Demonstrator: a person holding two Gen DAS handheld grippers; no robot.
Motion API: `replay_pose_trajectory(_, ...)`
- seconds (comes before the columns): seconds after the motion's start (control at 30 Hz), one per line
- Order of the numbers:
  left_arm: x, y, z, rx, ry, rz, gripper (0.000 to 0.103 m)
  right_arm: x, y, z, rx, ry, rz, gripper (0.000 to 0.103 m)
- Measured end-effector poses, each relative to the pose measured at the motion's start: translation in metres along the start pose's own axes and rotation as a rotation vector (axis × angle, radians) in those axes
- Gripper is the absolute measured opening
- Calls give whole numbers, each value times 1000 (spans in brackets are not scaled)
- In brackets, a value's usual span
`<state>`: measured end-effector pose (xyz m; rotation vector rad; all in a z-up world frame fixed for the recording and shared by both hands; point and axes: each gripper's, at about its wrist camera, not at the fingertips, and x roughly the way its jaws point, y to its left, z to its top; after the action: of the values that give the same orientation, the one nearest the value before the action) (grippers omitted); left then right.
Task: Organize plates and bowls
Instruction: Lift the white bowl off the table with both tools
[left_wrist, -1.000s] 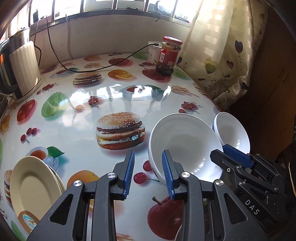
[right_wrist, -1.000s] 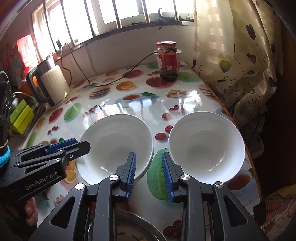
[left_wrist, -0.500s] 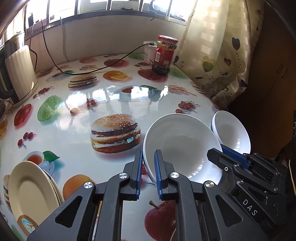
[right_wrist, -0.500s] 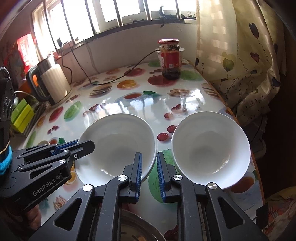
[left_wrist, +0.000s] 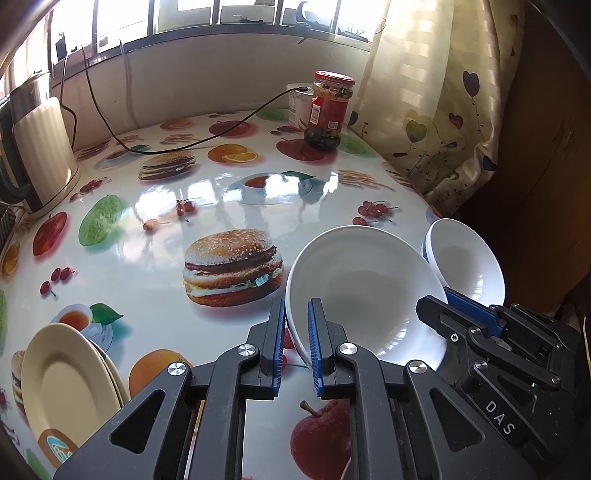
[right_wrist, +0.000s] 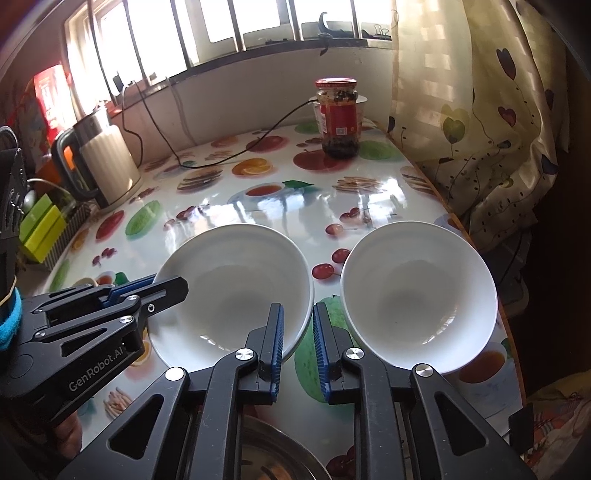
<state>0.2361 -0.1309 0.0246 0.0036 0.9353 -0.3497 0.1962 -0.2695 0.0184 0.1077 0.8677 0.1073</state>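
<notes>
Two white bowls stand side by side on the fruit-print table. The left bowl (left_wrist: 364, 291) (right_wrist: 236, 295) has its near-left rim between the fingers of my left gripper (left_wrist: 296, 343), which is shut on that rim. My right gripper (right_wrist: 298, 347) is shut on the same bowl's near-right rim. The right bowl (right_wrist: 417, 295) (left_wrist: 463, 258) stands free by the table's right edge. Cream plates (left_wrist: 62, 380) lie stacked at the near left.
A red-lidded jar (right_wrist: 338, 118) and a white container (left_wrist: 299, 105) stand at the back. A kettle (right_wrist: 99, 162) with its black cord is at the back left. A metal bowl (right_wrist: 273, 458) is below my right gripper. A curtain (right_wrist: 480, 129) hangs at the right.
Both grippers have closed from wide open onto the left bowl's rim, and both have moved a little forward.
</notes>
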Motion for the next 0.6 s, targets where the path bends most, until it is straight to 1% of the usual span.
replay_pose_trajectory(0.33,-4,0,1,0,-11,-3,13,-5,-5,-1,13,-11,6,15)
replay_pose_trajectory(0.6,-14,-5,1,5,-30,-5,13,-16,-4,0,23,-33,9,15)
